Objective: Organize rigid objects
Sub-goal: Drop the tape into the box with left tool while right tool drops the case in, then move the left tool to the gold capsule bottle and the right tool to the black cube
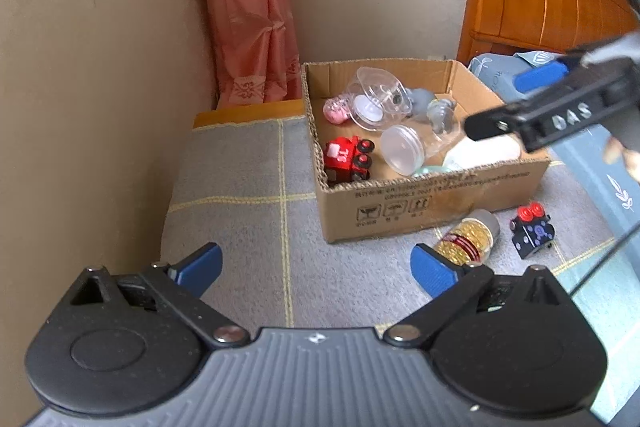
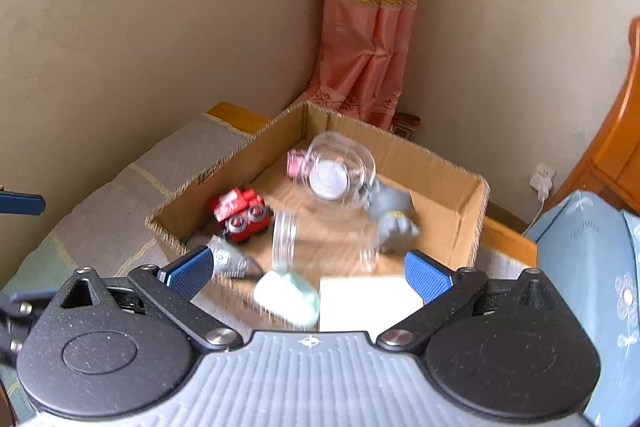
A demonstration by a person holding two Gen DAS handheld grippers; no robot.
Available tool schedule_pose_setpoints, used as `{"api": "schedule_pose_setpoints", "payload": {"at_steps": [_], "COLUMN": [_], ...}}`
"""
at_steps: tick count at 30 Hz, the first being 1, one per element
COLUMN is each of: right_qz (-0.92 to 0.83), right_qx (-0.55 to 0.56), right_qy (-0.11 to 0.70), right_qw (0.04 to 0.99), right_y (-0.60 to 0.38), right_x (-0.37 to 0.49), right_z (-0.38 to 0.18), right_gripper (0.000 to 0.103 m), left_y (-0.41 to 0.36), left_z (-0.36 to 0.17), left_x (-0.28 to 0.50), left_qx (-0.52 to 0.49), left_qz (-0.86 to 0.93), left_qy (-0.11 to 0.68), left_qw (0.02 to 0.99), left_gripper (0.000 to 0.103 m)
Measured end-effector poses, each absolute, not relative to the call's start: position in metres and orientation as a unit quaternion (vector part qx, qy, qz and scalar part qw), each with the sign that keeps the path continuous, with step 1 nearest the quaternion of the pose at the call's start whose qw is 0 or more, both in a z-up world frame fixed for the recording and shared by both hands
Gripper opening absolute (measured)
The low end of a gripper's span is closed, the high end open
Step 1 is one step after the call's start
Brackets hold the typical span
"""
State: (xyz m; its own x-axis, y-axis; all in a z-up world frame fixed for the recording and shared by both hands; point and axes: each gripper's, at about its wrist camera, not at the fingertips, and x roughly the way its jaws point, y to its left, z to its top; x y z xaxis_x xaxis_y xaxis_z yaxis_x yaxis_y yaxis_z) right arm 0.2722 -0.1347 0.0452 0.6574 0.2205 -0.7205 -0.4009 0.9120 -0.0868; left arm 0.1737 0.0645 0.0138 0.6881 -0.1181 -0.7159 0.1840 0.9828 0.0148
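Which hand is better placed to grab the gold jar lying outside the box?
Left. The left gripper is open with the gold jar just beyond its right finger, while the right gripper hovers over the cardboard box.

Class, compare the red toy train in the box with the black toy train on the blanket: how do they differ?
The red toy train lies inside the cardboard box; the black toy train sits outside it on the grey blanket. The red toy train has a white number patch and black wheels; the black toy train has blue dot markings and two red round knobs on top. Both are small, rigid, blocky toys, and neither is held.
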Motion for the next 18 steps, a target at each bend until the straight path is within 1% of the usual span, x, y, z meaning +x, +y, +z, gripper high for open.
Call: {"api": "schedule_pose_setpoints", "payload": {"at_steps": [5, 9, 12, 18], "right_qz": [0.151, 0.123, 0.099, 0.066], "right_qx": [-0.098, -0.086, -0.064, -0.044], "right_qy": [0.381, 0.4, 0.42, 0.433], "right_qw": [0.907, 0.904, 0.9, 0.898], "right_y": [-0.16, -0.179, -0.191, -0.199], "right_x": [0.239, 0.218, 0.21, 0.208], "right_z": [0.027, 0.0, -0.025, -0.064], "right_gripper": [0.103, 0.103, 0.103, 0.103], "left_y": [0.055, 0.045, 0.037, 0.014], "left_z": [0.009, 0.006, 0.003, -0.012], "left_x": [0.165, 0.162, 0.161, 0.165], "left_qx": [0.048, 0.053, 0.056, 0.068], "left_qz": [-0.081, -0.083, -0.088, -0.104], "left_qy": [0.397, 0.401, 0.402, 0.417], "left_qw": [0.913, 0.911, 0.91, 0.9], "left_gripper": [0.1, 0.1, 0.1, 0.1]}}
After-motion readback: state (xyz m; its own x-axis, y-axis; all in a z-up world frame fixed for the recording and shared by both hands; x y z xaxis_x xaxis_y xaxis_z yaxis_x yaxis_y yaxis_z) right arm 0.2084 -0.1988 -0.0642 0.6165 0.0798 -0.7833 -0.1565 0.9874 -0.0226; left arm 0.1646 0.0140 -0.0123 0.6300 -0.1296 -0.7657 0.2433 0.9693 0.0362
